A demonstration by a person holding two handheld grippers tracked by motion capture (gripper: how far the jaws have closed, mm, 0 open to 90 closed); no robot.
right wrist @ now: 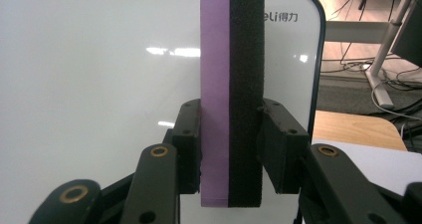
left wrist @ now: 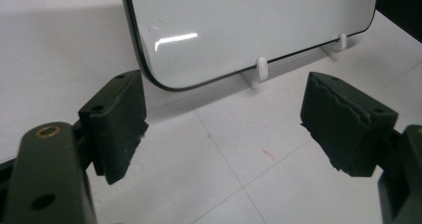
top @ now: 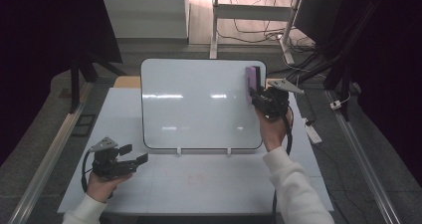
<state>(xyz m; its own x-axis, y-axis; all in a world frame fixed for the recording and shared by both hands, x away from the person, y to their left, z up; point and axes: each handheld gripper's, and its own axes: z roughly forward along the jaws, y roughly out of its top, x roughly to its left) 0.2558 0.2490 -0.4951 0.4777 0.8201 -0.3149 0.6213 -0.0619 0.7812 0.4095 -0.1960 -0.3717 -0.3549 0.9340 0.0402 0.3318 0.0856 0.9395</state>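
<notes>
With our right gripper (right wrist: 230, 149) clamped on the eraser (right wrist: 231, 84) at the whiteboard (top: 199, 104), we should keep its dark felt flat against the board, while our left gripper (top: 130, 154) rests with jaws apart.

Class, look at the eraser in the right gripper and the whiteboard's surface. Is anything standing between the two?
Nothing visible does. The right gripper has its jaws shut on the eraser, held at the whiteboard near its upper right corner, and the board looks bare. The left gripper rests open at the lower left, well apart.

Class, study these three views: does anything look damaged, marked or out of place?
The left gripper has worn, ragged-edged pads, and faint red and blue marks stain the table. The whiteboard looks clean.
</notes>
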